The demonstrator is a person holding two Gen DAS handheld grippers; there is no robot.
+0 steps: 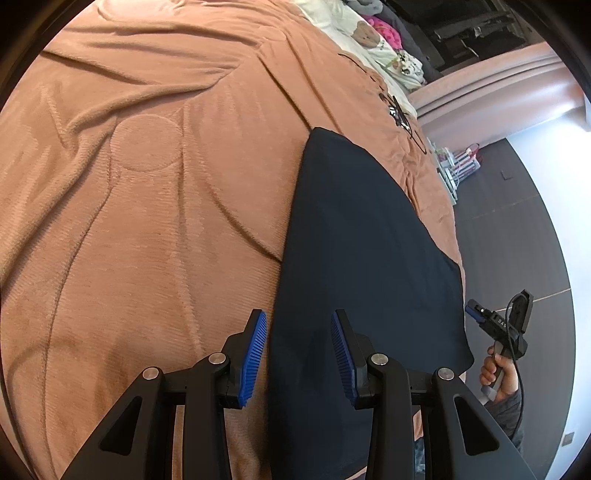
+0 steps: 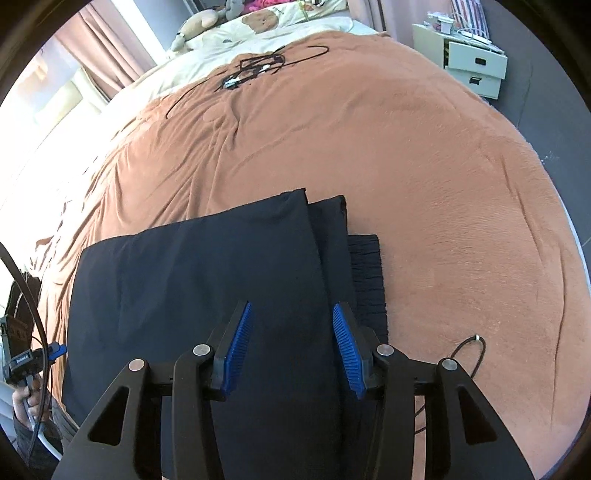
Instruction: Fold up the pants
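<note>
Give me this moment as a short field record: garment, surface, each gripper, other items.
garment: dark pants, folded in layers, lying flat; ribbed waistband shows at one edge
surface: orange-brown blanket on a bed
left gripper: open, above the pants' edge, holding nothing
right gripper: open, above the pants near the waistband, holding nothing
other items: tangled black cables farther up the bed; bear-print bedding at the head; white drawer unit beside the bed
fold state: folded over at least once; further folds cannot be judged
</note>
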